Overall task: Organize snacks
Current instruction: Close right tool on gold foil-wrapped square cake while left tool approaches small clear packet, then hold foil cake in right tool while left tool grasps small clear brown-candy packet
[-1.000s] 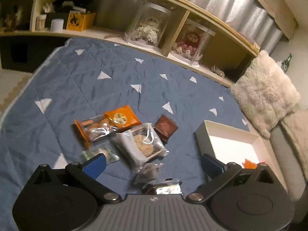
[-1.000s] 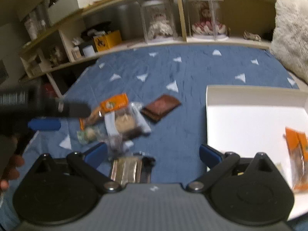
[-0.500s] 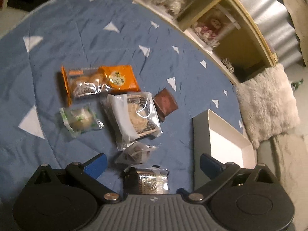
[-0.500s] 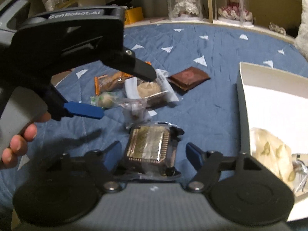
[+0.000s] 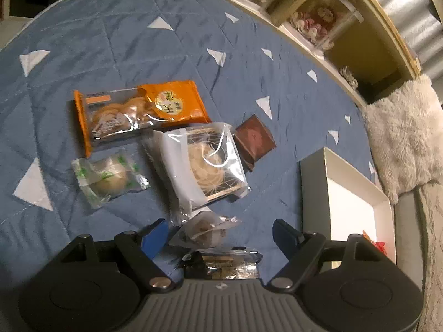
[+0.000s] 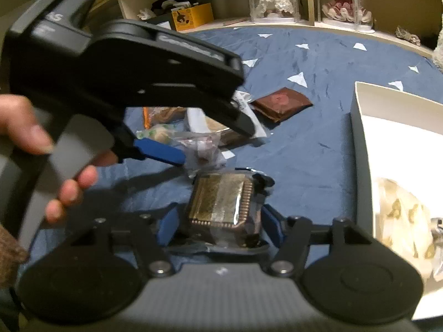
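Several wrapped snacks lie on a blue quilt: an orange packet [image 5: 138, 110], a green-printed bun [image 5: 108, 177], a large clear pastry pack [image 5: 205, 166] and a brown square [image 5: 254, 141]. My left gripper [image 5: 220, 235] hangs open low over a small clear packet [image 5: 205, 229], one blue finger on each side. In the right wrist view my right gripper [image 6: 220, 221] is shut on a gold-foil snack packet [image 6: 221, 202] that rests on the quilt. A hand [image 6: 69, 182] holds the left gripper [image 6: 205, 141] just beyond it. The white box [image 6: 357, 138] stands to the right.
The box holds a pale patterned packet [image 6: 398, 215] and an orange-red wrapper [image 5: 373, 244]. A wooden shelf [image 6: 313, 25] with dolls in clear cases runs along the far edge of the quilt. A fluffy cushion [image 5: 401, 138] lies past the box.
The left gripper has dropped and tilted down over the snack pile. The right gripper has moved onto the gold-foil packet and its fingers have drawn in against it.
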